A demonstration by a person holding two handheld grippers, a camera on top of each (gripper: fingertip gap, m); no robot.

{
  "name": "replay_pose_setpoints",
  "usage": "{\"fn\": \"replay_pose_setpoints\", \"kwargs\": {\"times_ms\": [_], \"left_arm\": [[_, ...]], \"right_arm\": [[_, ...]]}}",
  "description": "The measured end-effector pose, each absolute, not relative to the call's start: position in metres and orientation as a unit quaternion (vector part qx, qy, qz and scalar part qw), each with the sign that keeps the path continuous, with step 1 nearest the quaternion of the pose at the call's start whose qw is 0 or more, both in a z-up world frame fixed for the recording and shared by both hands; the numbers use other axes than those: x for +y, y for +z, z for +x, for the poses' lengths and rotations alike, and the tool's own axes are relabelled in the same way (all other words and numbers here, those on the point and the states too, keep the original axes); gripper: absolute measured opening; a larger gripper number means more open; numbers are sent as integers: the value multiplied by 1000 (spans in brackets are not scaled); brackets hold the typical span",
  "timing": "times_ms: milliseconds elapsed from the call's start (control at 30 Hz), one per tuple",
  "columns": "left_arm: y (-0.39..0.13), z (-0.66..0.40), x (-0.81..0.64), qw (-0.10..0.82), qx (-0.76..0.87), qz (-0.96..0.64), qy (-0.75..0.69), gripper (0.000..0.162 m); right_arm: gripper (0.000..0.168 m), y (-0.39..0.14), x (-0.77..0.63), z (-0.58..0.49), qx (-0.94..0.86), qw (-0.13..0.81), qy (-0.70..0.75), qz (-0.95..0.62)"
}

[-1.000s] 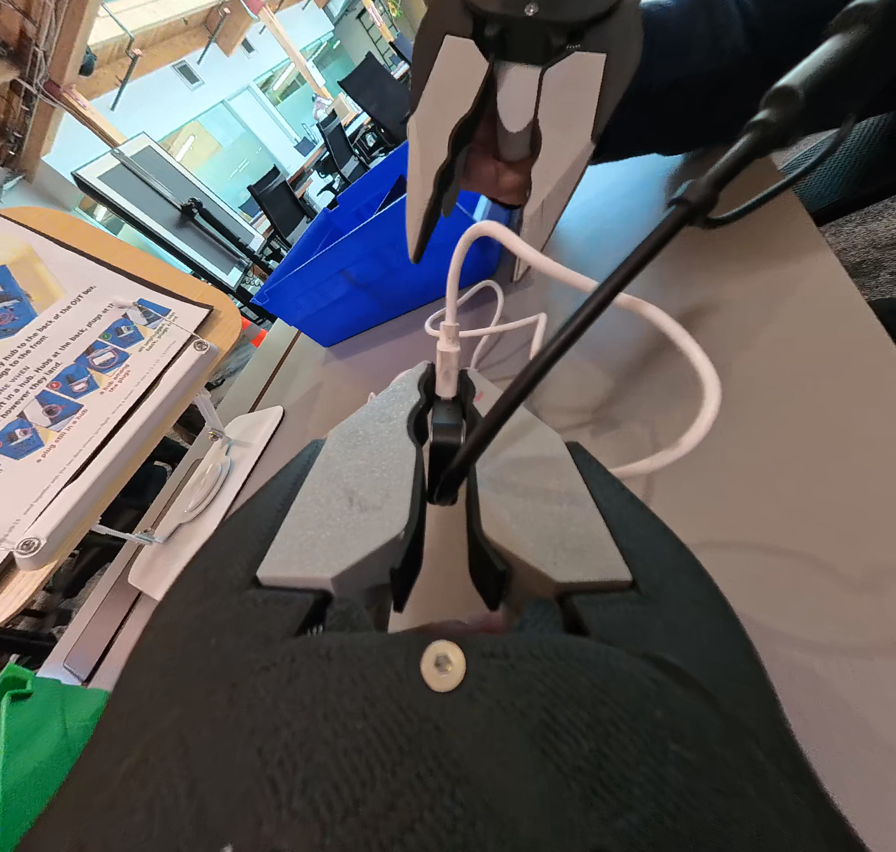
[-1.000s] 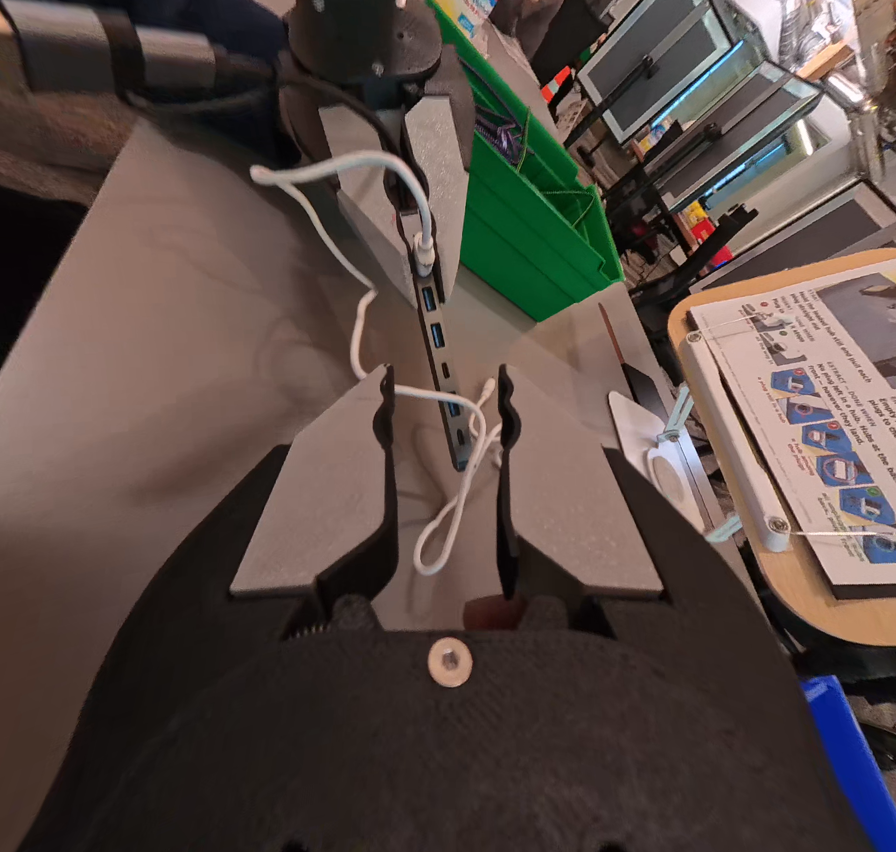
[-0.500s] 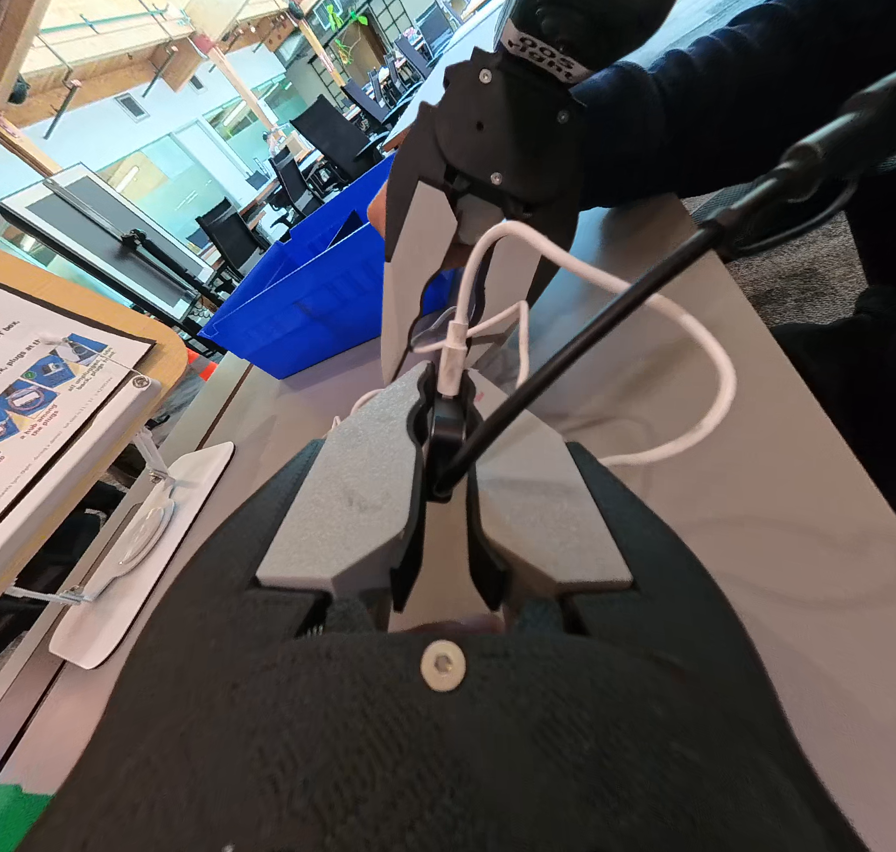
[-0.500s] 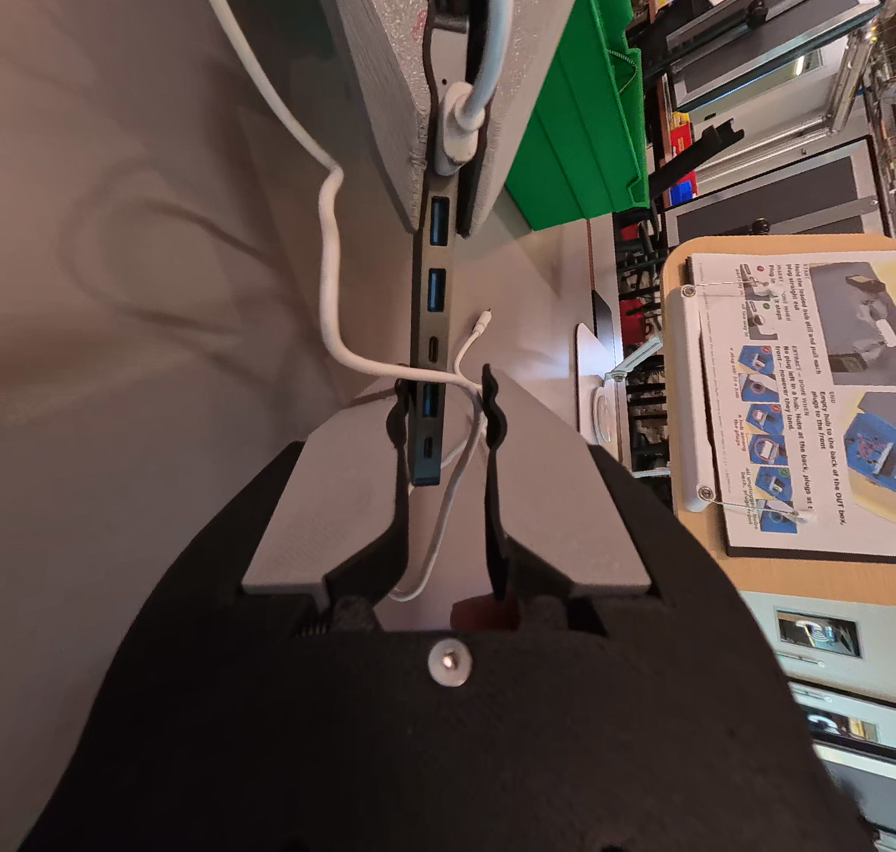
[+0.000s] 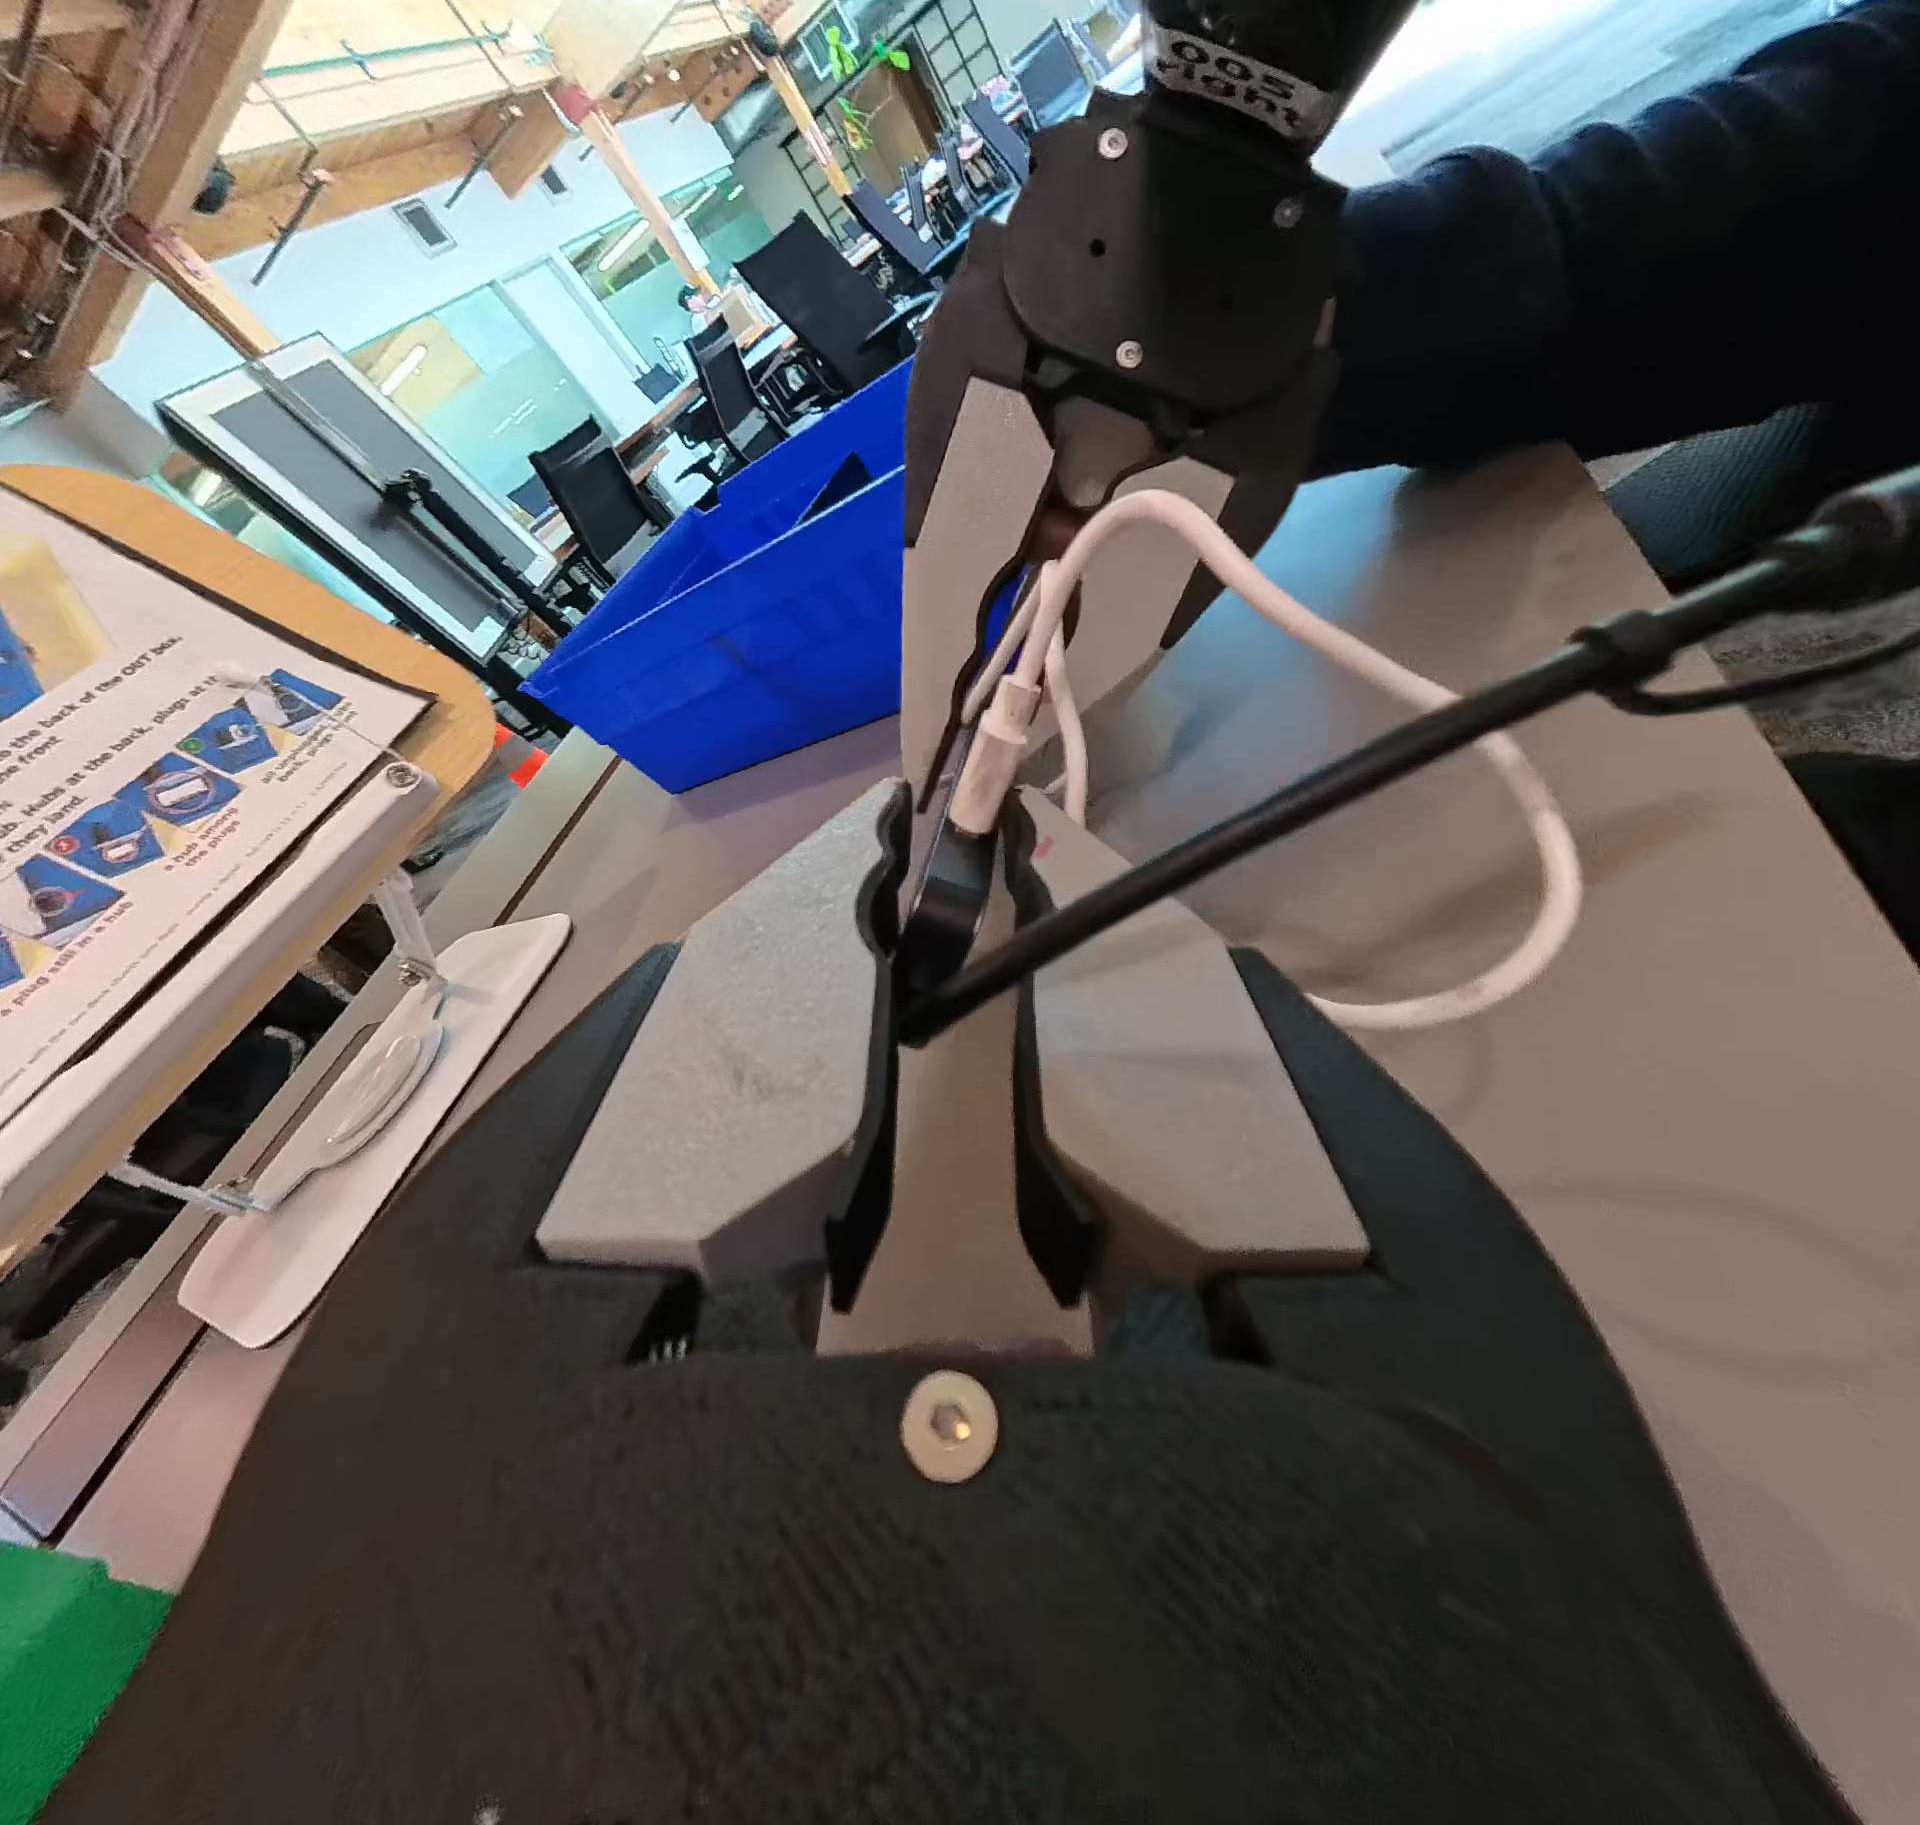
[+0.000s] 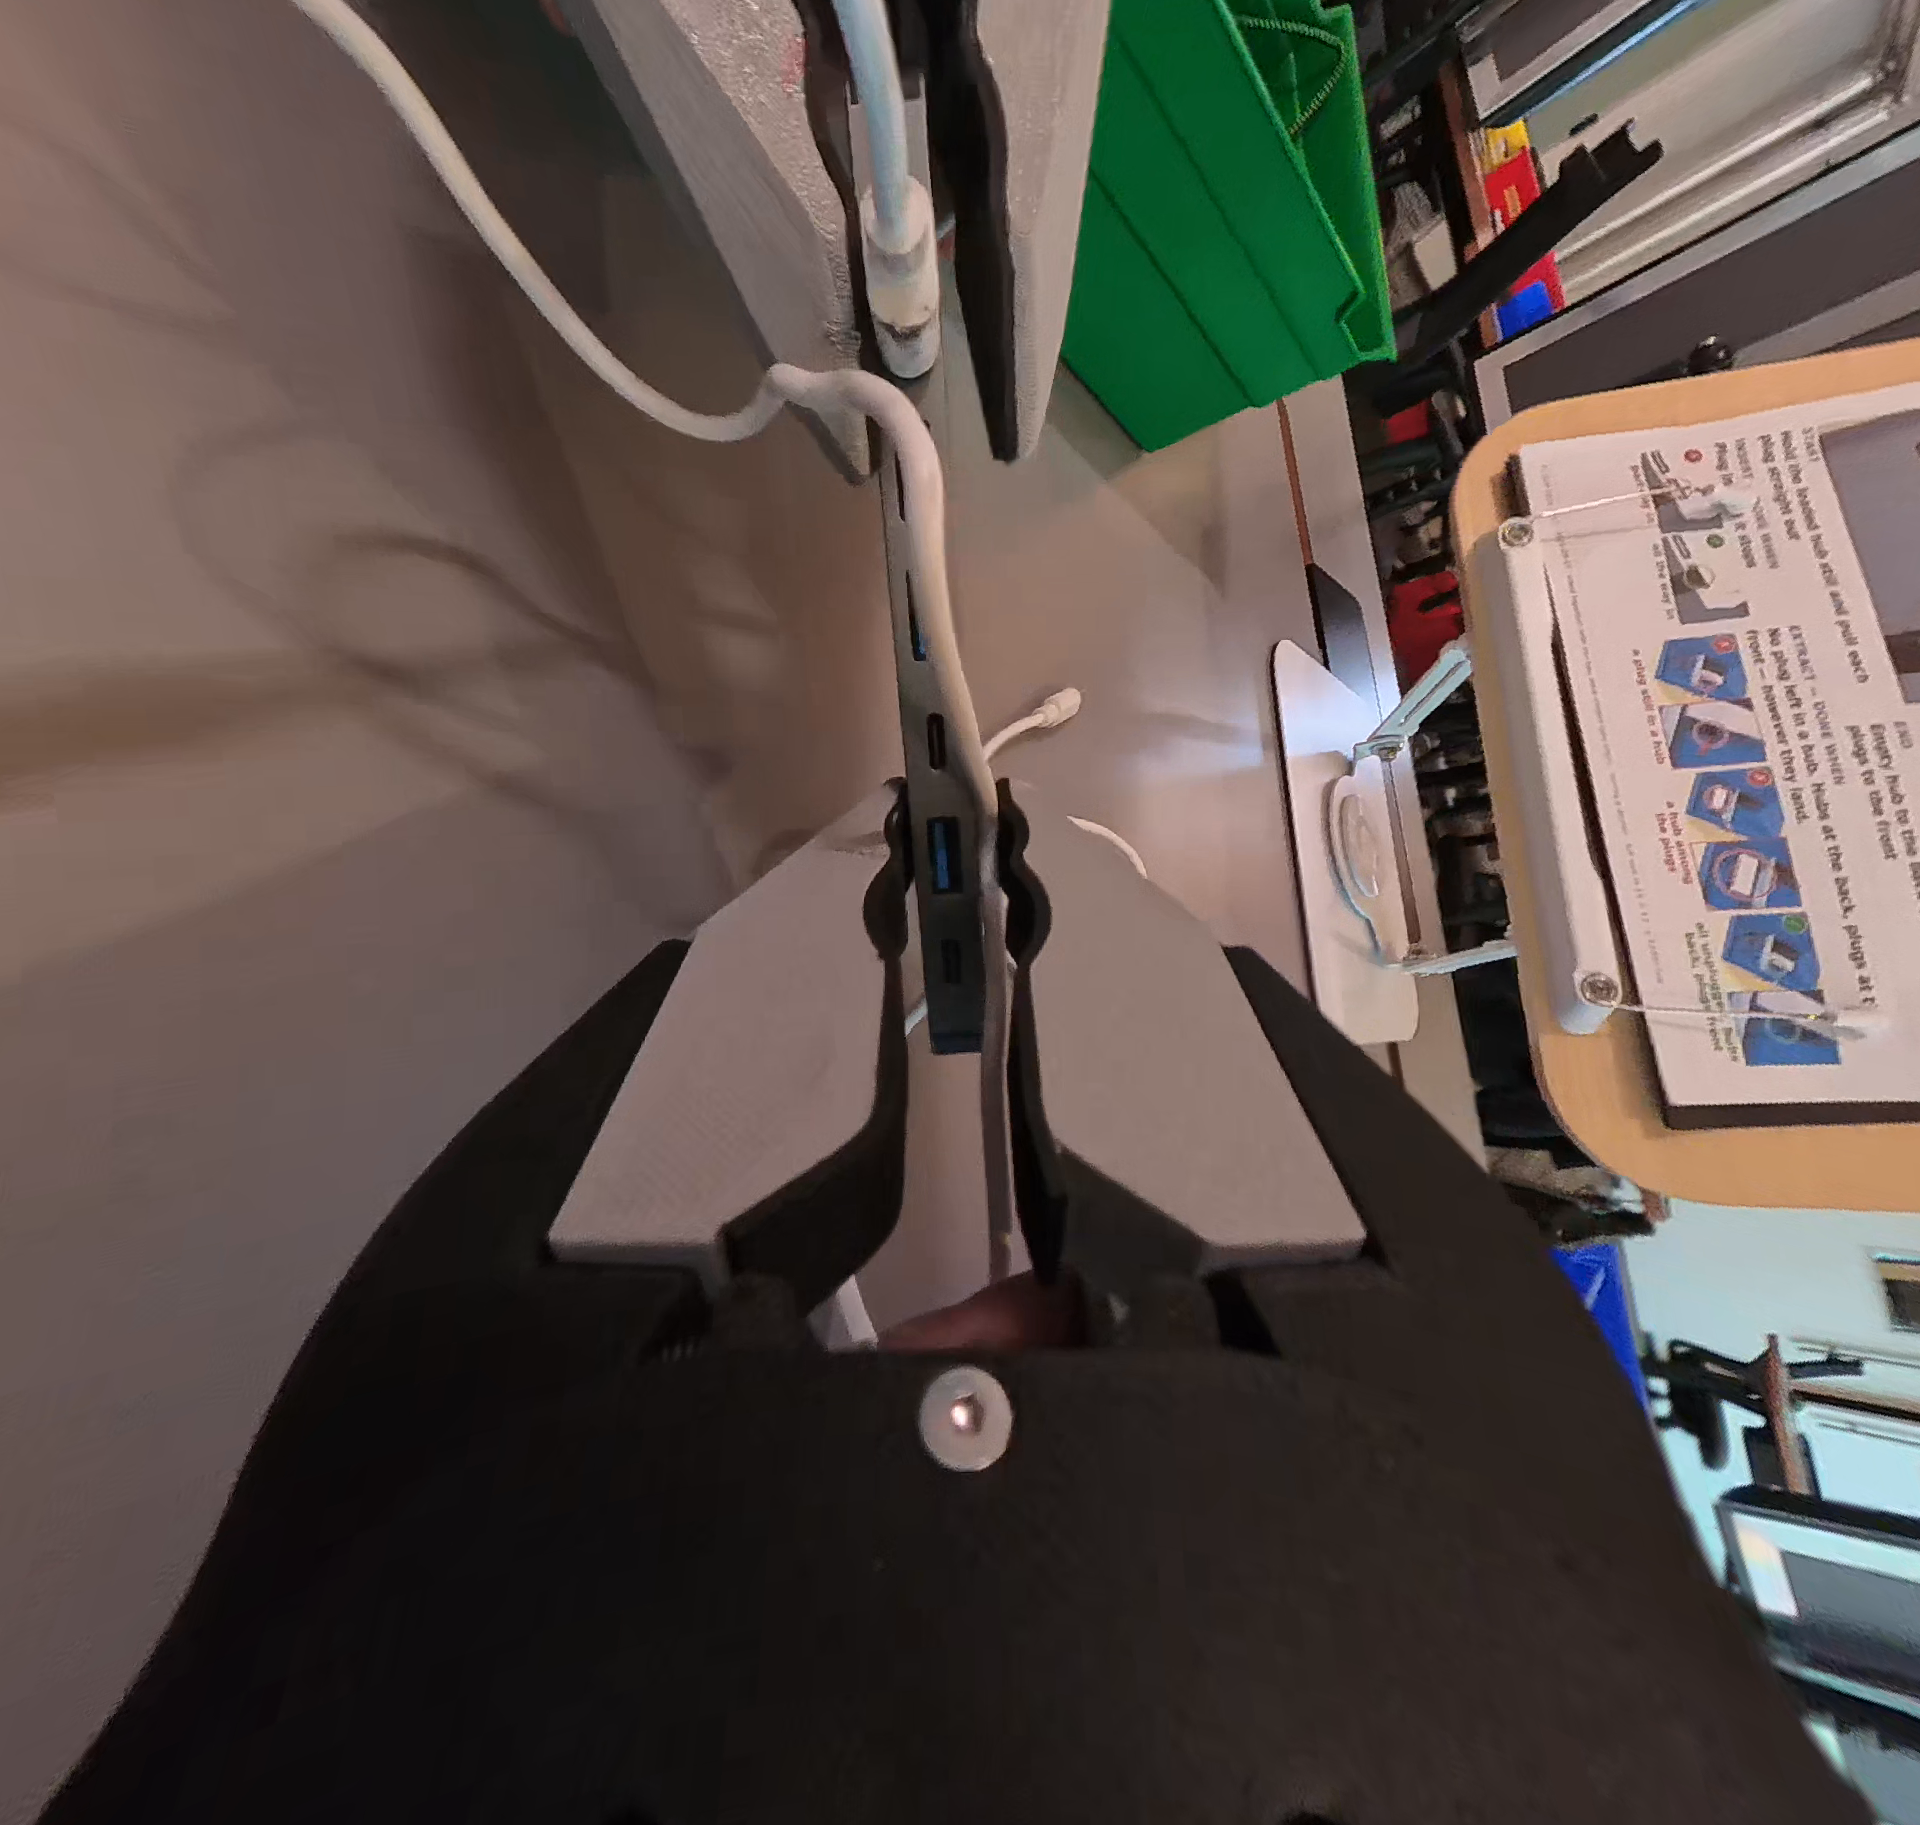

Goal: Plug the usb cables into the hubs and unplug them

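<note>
The hub (image 6: 940, 840), a slim dark bar with blue ports along one edge, is being held in the air between the two tools, above the grey tabletop (image 5: 1558, 1256), so the work appears to be at the unplugging step: one white plug (image 6: 899, 269) is sitting in the port at the far end, and judging by the grips, the hub is being steadied for the pull. The right gripper (image 6: 945, 892) is closing its fingers (image 6: 1143, 1048) to a narrow gap around the near end of the hub, with a length of the white cable (image 6: 940, 570) caught alongside it; the pads seem to be touching both, though how firmly they are pressing is not certain. The left gripper (image 5: 951, 882) is clamping the opposite, black end of the hub, where its thick black lead (image 5: 1299, 819) is running off to the right, and its fingers (image 5: 748, 1027) are nearly together on that end. The white plug is standing just past those tips. The next move probably calls for one tool to release the hub body and take the plug itself, then draw it straight out along the port's axis while the other is holding the hub still; the trapped cable may need freeing first.
</note>
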State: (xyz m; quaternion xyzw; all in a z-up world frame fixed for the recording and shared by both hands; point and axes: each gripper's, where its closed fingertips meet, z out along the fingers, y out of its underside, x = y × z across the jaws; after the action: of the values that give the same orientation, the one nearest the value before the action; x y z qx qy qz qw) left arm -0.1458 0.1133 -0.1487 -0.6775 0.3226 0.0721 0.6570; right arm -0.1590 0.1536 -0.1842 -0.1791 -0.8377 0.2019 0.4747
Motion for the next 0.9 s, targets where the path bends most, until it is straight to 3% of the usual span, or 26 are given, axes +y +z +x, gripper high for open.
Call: {"fn": "replay_pose_setpoints", "kwargs": {"times_ms": [167, 333, 467, 667, 900], "left_arm": [[-133, -165, 115, 687, 265, -669, 95, 26], [-118, -186, 114, 709, 217, -655, 147, 25], [-106, -218, 111, 721, 142, -649, 197, 6], [-116, -234, 114, 705, 93, -681, 175, 3], [-137, -229, 123, 669, 111, -715, 170, 1]], "right_arm": [[11, -179, 162, -160, -830, 459, 227, -222], [11, -166, 169, -157, -813, 453, 255, -263], [11, -141, 185, -158, -785, 477, 252, -305], [11, -48, 219, -163, -767, 524, 196, -314], [11, 123, 309, -183, -703, 627, 69, -329]]}}
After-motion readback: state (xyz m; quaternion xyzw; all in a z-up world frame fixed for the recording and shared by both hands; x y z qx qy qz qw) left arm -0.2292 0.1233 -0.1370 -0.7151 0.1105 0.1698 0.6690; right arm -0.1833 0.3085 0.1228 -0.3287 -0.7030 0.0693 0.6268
